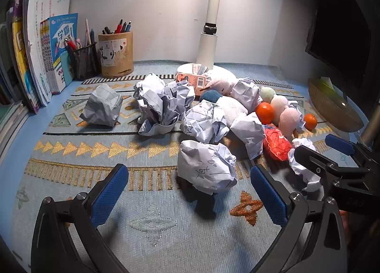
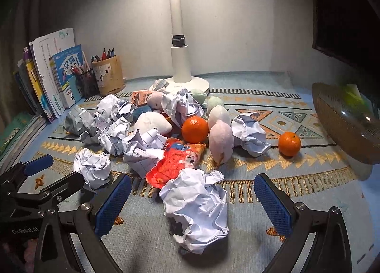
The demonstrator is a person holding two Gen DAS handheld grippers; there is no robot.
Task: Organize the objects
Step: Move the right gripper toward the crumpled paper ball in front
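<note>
**Operator:** Two grippers, both spread wide and holding nothing. My left gripper (image 1: 190, 187) has a crumpled paper ball (image 1: 206, 166) sitting on the patterned mat (image 1: 71, 201) just ahead of its pads; my right gripper (image 2: 192, 204) has another paper wad (image 2: 197, 209) lying between its fingers, not yet touched.

**Observer:** Which would you take first?

**Operator:** The right one, I think. It's already between the fingers, so I'd ease forward until the wad is centred, then close gently; paper like this should crush rather than slip. I'd avoid snagging the red snack packet (image 2: 175, 161) touching its far edge.

**Observer:** And the left?

**Operator:** Advance further, since that ball is just beyond the tips. I'd also mind my other gripper, which is close on the right.

**Observer:** Any writing?

**Operator:** Handwritten strokes on the left ball, not legible to me. "GenRobot.AI" shows on the left gripper's body in the right view. The blue book (image 1: 64, 35) shows "学霸". The pink carton (image 1: 193, 82) carries a barcode.
</note>
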